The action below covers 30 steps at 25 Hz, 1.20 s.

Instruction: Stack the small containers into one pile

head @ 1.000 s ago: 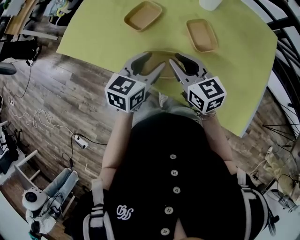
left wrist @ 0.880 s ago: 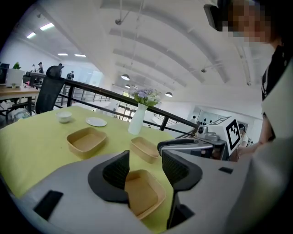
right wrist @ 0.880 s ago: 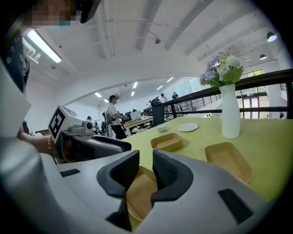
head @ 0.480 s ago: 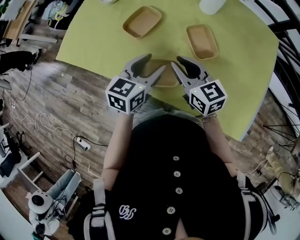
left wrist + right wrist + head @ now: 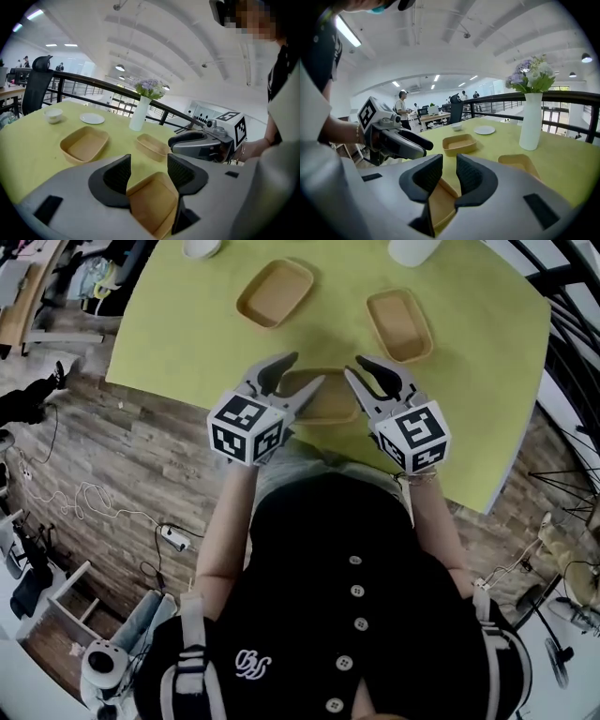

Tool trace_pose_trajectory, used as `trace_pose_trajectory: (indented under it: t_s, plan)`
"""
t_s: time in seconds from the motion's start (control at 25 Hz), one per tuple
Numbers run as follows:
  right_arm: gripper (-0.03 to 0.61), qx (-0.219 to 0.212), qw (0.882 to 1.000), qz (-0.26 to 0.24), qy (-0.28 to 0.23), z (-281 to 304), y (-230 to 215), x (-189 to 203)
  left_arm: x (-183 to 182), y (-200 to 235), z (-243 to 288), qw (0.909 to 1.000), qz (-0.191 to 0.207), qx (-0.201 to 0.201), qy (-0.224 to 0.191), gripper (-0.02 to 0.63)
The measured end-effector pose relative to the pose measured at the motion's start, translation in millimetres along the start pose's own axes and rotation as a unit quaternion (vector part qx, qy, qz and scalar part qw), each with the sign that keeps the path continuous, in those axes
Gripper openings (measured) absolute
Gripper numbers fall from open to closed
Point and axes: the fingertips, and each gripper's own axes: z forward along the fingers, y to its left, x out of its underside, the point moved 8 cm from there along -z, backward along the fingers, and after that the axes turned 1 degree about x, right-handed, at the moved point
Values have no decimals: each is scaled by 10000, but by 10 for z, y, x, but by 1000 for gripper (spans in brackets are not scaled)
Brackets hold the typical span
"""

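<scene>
The nearest paper tray (image 5: 325, 401) sits at the counter's (image 5: 187, 334) near edge. The left gripper (image 5: 300, 373) has just been opening and hovers wide over it. The right gripper (image 5: 355, 368) is half-open above its rim, unclamped. Seat one wall between the pads before lifting.

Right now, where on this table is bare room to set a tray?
Bare: the table left of the left tray, between the two far trays, and right of the right tray. Crowded: the near edge, with the right gripper and the left gripper, jaws just opened wider, the near tray end between them.
</scene>
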Motion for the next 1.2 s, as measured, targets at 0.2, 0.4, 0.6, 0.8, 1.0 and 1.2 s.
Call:
trace_pose_trajectory:
  t_s: [0.2,0.4,0.6,0.8,1.0,1.2]
  plan:
    - [89,-107,9985,-420,344,141,-22,-39,12,113,11,9999,-84,52,30,239]
    - [92,-483,9922,-837,783,265,43,6,66,162,31,9998,-183,73,71,236]
    - [97,-841,9832,-1092,1198,424,96,88,139,210,11,9994,-340,8,97,235]
    - [98,-1163,9729,-1327,1496,600,142,214,255,276,-32,9987,-500,-76,97,235]
    - [98,-1267,9588,-1795,1802,743,144,337,391,349,-64,9976,-668,-165,81,235]
    - [97,-1417,9439,-2189,2025,869,134,391,430,420,-70,9965,-796,-240,76,235]
